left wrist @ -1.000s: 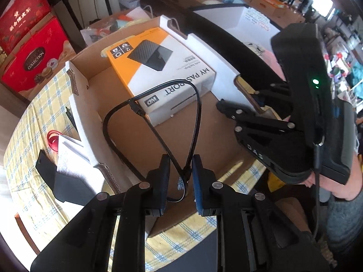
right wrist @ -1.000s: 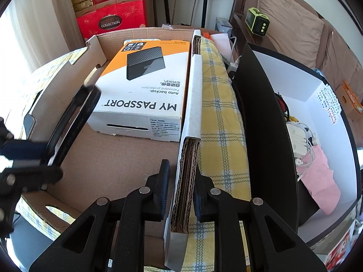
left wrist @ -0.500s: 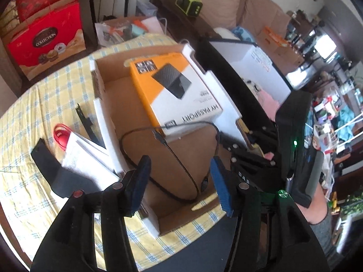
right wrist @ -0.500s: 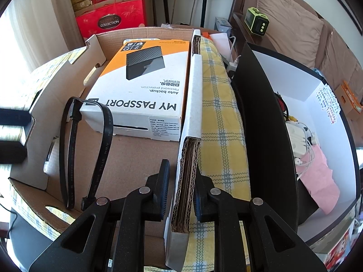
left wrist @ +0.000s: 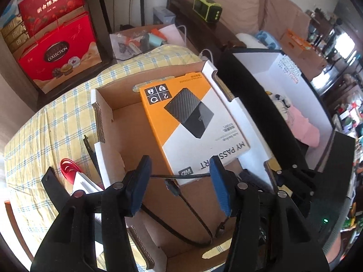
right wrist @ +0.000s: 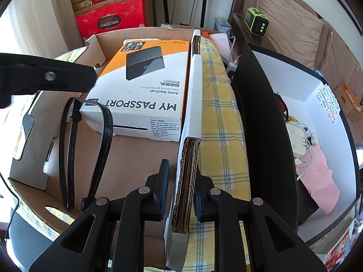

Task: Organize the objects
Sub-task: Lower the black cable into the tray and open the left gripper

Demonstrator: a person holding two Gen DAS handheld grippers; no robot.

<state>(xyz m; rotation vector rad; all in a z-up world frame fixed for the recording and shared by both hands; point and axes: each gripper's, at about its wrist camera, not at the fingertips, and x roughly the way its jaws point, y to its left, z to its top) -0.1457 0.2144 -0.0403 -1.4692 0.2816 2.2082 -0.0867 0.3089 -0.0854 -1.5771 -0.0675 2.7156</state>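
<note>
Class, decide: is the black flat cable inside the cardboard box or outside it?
Inside. The black flat cable lies looped on the floor of the cardboard box, beside the orange and white drive package, clear of both grippers.

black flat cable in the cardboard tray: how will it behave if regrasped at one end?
The black flat cable is probably floppy: it lies in a loose loop on the cardboard tray floor, so lifted by one end the rest would likely dangle. It looks light and thin. The flat ribbon may hold some curl. Its plug looks stiffer, likely the surer pinch point.
</note>
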